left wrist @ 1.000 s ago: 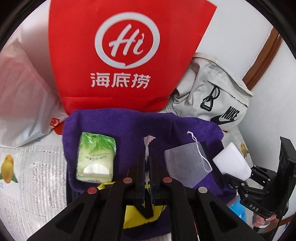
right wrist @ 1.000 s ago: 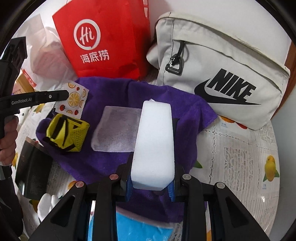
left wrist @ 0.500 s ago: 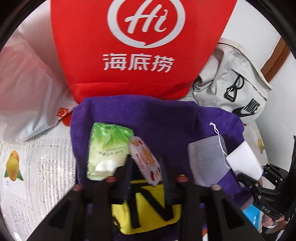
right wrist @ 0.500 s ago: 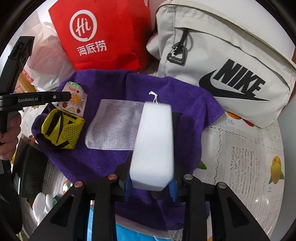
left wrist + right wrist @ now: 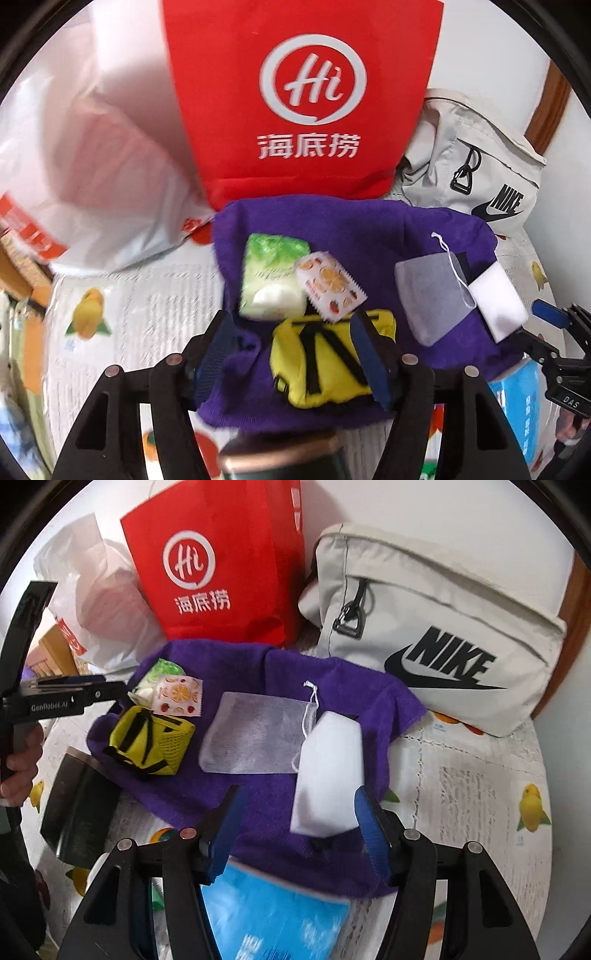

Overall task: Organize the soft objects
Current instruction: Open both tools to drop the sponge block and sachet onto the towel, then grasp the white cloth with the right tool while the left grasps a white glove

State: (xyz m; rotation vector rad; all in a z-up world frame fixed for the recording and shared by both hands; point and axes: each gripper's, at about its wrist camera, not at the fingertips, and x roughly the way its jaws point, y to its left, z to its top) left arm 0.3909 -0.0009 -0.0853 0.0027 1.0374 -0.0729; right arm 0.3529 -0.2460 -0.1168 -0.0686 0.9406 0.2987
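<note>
A purple towel (image 5: 369, 232) (image 5: 351, 686) lies on the table. On it are a green tissue pack (image 5: 271, 280), a fruit-print sachet (image 5: 330, 286) (image 5: 179, 694), a yellow mesh pouch (image 5: 325, 358) (image 5: 149, 740), a grey drawstring bag (image 5: 430, 295) (image 5: 255, 734) and a white sponge (image 5: 496, 299) (image 5: 328, 771). My left gripper (image 5: 291, 350) is open over the yellow pouch and empty. My right gripper (image 5: 295, 819) is open; the white sponge lies on the towel between its fingers, free of the pads.
A red paper bag (image 5: 299, 99) (image 5: 218, 565) and a beige Nike bag (image 5: 436, 635) (image 5: 480, 173) stand behind the towel. A white plastic bag (image 5: 92, 166) is at the left. A blue packet (image 5: 277, 915) and a dark box (image 5: 79, 808) lie near the front.
Both grippers have opened. The left let go of the fruit sachet, which now lies by the tissue pack. The right released the white sponge onto the towel and drew back.
</note>
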